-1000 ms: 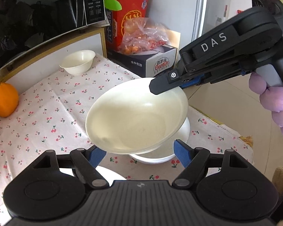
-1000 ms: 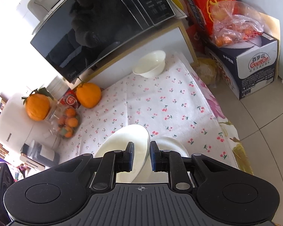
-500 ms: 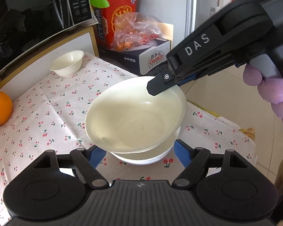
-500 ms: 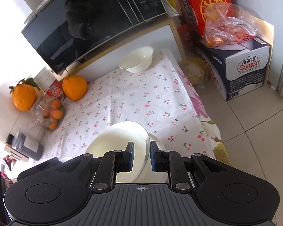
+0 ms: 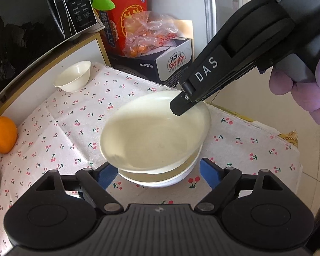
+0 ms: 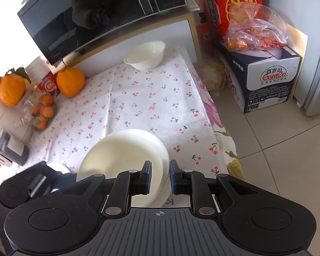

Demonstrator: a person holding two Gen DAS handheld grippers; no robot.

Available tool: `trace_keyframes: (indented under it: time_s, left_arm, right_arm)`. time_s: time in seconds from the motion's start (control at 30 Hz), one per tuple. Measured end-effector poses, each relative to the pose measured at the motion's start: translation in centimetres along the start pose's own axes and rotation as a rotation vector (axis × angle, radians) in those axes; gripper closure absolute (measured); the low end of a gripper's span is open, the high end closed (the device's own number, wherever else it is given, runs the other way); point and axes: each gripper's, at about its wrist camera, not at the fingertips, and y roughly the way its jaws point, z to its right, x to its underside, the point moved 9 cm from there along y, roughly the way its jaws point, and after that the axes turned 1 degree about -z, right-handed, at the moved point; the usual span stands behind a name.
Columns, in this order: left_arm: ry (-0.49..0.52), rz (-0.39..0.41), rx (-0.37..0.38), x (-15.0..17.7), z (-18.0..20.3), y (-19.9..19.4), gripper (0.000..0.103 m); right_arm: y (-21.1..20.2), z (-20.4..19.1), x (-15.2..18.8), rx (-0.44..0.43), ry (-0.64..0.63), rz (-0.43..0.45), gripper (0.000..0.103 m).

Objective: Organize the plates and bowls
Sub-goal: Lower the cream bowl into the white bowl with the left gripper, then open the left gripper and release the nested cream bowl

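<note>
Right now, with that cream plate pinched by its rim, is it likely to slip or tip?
The glossy cream plate looks stiff, keeping its shape though tilted. Its smooth glaze probably makes it slippery, and the right gripper clamps only one edge, so it may swing downward. It hangs low over the white bowl, so a slip would likely land there.

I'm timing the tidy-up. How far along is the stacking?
Midway. The right gripper pinches the rim of a tilted plate, not yet settled in the bowl beneath. The left gripper is open, its jaws just widened. A small bowl sits apart near the microwave, unstacked.
</note>
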Motion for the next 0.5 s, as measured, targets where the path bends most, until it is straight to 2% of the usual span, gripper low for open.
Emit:
trace_keyframes:
  time_s: [0.3, 0.47, 0.5]
  left_arm:
    - [0.003, -0.020, -0.019, 0.30, -0.23, 0.28, 0.019]
    - [0.009, -0.028, -0.023, 0.40, -0.20, 0.36, 0.015]
    - [0.009, -0.031, -0.026, 0.43, -0.21, 0.40, 0.013]
  right_arm:
    - [0.46, 0.20, 0.38, 0.032, -0.032, -0.016, 0.085]
    - [0.38, 0.16, 0.30, 0.017, -0.025, -0.015, 0.081]
    - [0.37, 0.22, 0.29, 0.012, -0.016, -0.017, 0.078]
